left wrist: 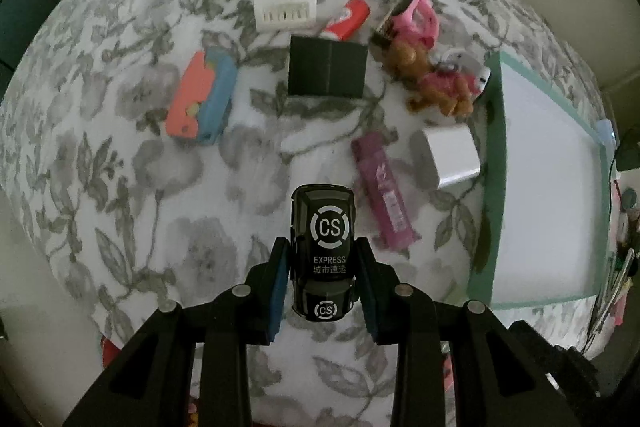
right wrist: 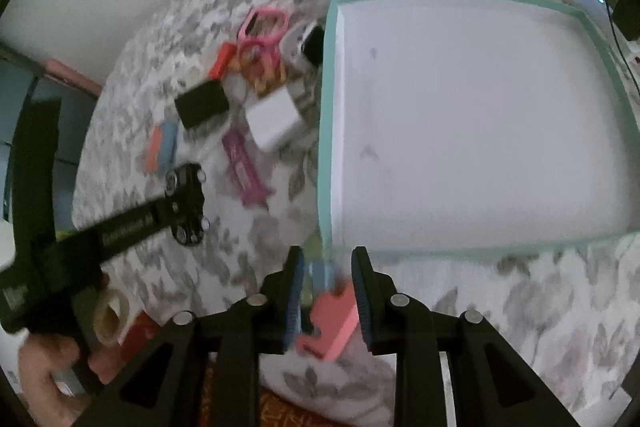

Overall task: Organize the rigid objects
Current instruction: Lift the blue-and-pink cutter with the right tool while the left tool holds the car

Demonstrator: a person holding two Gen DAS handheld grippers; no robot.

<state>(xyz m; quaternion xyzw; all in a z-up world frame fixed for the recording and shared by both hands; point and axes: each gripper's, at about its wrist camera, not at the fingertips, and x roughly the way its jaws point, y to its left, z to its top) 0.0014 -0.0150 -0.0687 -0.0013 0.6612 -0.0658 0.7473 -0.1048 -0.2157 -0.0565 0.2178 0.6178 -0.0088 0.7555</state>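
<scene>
between the left claw (left wrist: 322, 283) pads, sitting clamped: black toy car (left wrist: 323, 251), over the floral bed (left wrist: 120, 147), short of the tray (left wrist: 490, 187). looking light, stiff, glossy, maybe slippery; gripping across its flanks. pointing long axis away from the camera. right claw (right wrist: 326, 301) closing around a pink-blue piece (right wrist: 334, 319), contact blurred, grip unclear.

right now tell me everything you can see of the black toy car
The black toy car is a small glossy van, plastic by its look, printed with a white CS ring logo and EXPRESS on the roof. It sits upright between the blue pads of the left hand-held gripper, over the floral cloth, left of the purple packet.
</scene>
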